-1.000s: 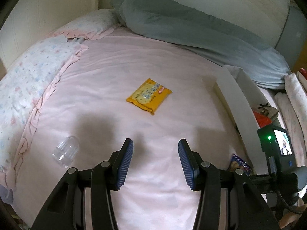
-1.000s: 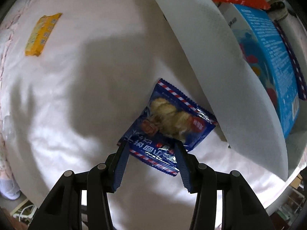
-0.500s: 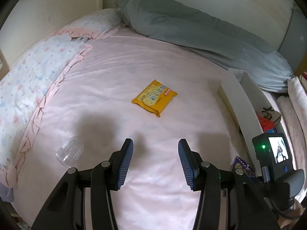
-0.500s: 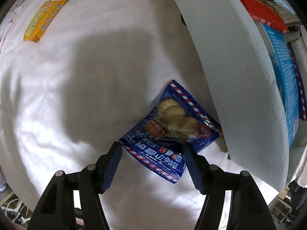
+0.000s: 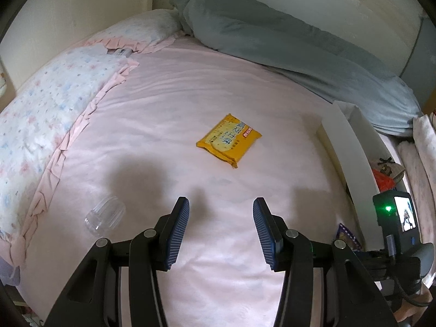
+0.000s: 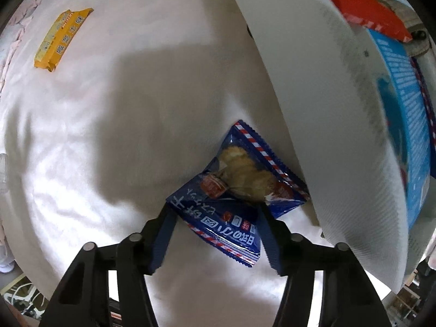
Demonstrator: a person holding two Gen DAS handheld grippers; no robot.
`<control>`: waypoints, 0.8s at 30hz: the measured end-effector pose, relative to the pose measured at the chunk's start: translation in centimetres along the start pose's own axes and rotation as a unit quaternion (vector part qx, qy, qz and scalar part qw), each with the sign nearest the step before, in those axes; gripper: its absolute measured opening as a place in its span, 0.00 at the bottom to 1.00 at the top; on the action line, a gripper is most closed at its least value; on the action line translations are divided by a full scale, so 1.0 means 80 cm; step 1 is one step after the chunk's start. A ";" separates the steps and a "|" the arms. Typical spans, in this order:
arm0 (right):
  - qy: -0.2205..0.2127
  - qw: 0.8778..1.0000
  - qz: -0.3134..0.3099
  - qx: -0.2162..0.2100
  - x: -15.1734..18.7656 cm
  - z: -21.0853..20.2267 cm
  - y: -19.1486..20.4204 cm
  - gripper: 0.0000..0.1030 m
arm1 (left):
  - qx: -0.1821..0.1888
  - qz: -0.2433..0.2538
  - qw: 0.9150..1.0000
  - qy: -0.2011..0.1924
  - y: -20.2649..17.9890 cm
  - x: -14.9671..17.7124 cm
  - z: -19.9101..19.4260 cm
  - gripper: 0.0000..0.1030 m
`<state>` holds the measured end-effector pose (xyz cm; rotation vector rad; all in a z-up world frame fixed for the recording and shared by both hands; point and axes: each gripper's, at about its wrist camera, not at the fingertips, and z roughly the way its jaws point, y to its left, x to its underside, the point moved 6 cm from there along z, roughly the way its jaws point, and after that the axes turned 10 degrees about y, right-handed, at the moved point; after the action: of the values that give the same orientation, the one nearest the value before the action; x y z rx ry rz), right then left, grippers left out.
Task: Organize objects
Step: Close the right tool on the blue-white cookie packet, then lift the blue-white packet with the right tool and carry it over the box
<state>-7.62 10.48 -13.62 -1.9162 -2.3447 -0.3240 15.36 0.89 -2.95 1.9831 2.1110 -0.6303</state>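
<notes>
A blue snack packet with a biscuit picture lies on the pink bed sheet, right against the outer wall of a white box. My right gripper points straight down over it. Its jaws are closing, with the packet's near end between them, and the pads press its edges so that the foil buckles upward. A yellow snack packet lies flat in the middle of the bed. My left gripper hovers short of it, open, with nothing between its fingers. The yellow packet also shows far left in the right wrist view.
A clear plastic cup lies on its side left of the left gripper. The white box holds a red packet and a large blue packet. A grey duvet and a floral pillow border the bed.
The right jaws spread wider half a second ago and have since come in on the blue packet, which now buckles. The left gripper has hardly moved.
</notes>
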 end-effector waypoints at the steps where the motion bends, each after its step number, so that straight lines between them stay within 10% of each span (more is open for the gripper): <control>1: -0.005 1.000 -0.005 -0.008 -0.001 -0.003 0.002 0.47 | -0.001 0.000 1.000 0.000 0.000 0.000 0.000 0.46; 15: -0.052 0.986 -0.025 -0.156 -0.004 -0.055 0.030 0.33 | -0.007 0.021 1.000 0.016 -0.016 0.006 0.012 0.46; 24: -0.063 0.985 0.002 -0.163 -0.004 -0.059 0.028 0.28 | -0.008 0.026 0.999 0.021 -0.021 0.007 0.017 0.46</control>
<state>-5.64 9.53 -8.88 -2.1374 -2.4958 -0.6402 13.44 0.82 -4.08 2.0537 2.0733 -0.5644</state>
